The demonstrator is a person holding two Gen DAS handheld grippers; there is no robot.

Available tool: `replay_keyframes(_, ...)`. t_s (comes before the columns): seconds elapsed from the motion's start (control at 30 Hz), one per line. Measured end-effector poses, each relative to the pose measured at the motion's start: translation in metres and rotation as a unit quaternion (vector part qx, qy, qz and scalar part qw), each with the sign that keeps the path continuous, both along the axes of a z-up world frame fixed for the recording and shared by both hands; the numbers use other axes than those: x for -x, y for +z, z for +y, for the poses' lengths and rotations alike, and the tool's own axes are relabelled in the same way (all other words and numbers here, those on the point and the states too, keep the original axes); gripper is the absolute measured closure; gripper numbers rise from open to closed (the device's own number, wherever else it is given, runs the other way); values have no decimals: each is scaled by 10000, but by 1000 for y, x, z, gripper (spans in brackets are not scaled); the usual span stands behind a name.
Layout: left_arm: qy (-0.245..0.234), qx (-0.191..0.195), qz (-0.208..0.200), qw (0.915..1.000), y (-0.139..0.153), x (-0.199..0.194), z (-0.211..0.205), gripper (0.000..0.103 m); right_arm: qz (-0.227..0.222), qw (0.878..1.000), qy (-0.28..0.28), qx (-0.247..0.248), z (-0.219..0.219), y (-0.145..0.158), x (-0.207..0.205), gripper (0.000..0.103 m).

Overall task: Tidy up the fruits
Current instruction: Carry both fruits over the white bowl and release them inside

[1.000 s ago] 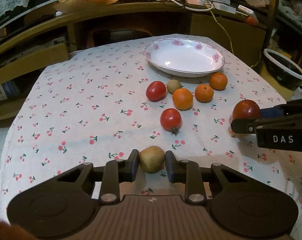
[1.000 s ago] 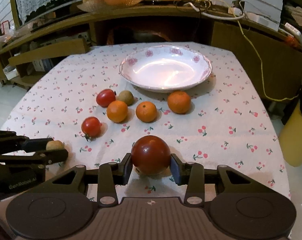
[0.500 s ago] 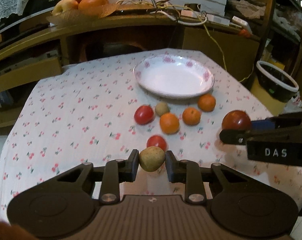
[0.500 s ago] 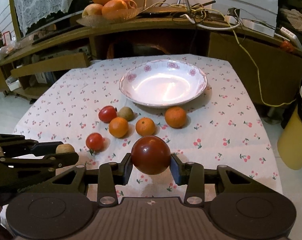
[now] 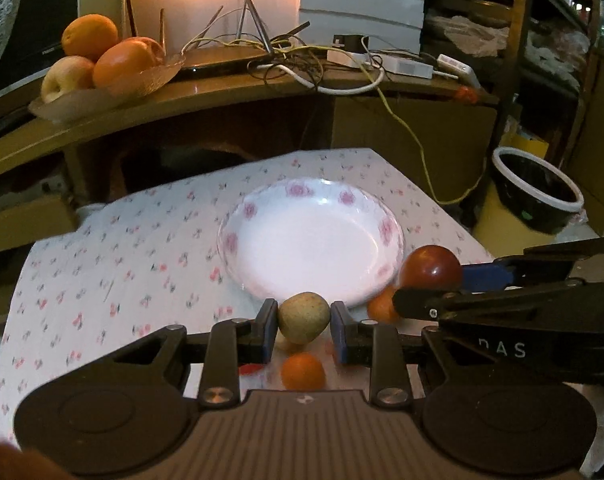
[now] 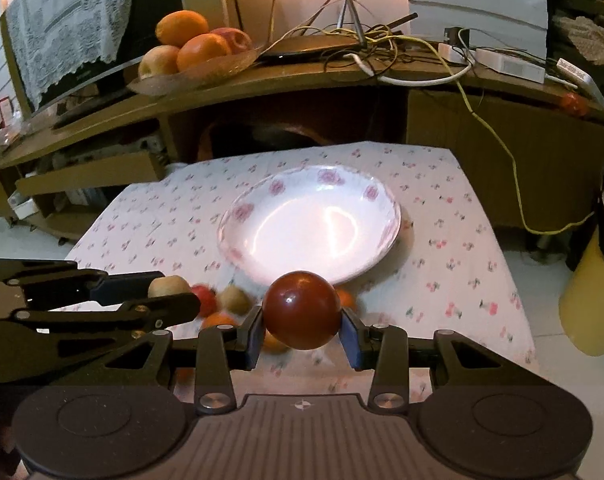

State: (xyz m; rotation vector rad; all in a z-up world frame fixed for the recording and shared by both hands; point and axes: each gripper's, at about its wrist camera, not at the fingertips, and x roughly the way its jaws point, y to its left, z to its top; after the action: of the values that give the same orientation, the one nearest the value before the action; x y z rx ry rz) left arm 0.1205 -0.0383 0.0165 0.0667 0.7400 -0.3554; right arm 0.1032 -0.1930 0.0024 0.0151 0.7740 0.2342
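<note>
My left gripper [image 5: 304,322] is shut on a small tan-green fruit [image 5: 304,317], held in the air just short of the near rim of the white flowered plate [image 5: 262,240]. My right gripper [image 6: 301,330] is shut on a large dark red tomato [image 6: 301,310], also raised near the plate [image 6: 254,224]. In the right wrist view the left gripper [image 6: 170,298] shows at left with its fruit [image 6: 168,286]. In the left wrist view the right gripper [image 5: 426,292] shows at right with the tomato [image 5: 430,266]. Oranges [image 5: 303,371], a red tomato [image 6: 204,300] and a tan fruit [image 6: 233,300] lie blurred on the cloth below.
The table carries a cherry-print cloth [image 5: 122,264]. Behind it stands a wooden shelf [image 5: 222,92] with a fruit dish [image 5: 102,64] and tangled cables [image 5: 302,60]. A black bin [image 5: 538,196] sits on the floor to the right, and a yellow container [image 6: 590,304] beside the table edge.
Both grippers have risen off the cloth with their fruits and moved toward the plate. The loose fruits now sit low, under the fingers.
</note>
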Motion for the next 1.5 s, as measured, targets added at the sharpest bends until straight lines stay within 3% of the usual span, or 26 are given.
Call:
replay_keyframes(0.3,-9,39,65,10000,-5,-44,-13,70,81,9999,-102,43,-10,0,-56,63)
replay_keyframes(0.57,70,-5,221,9997,-18,-61,-12,70,202,9996,-88,159,-9,-9,-79,63)
replay_keyframes(1.1,160,-91,377,9991,-30,-69,-9,70,343,9990,27,269,-4,-23,-95,60)
replay_keyframes(1.5,224,5,336,9992,-24,-67,-6,63,191,9992,20,340,-4,-19,-93,56)
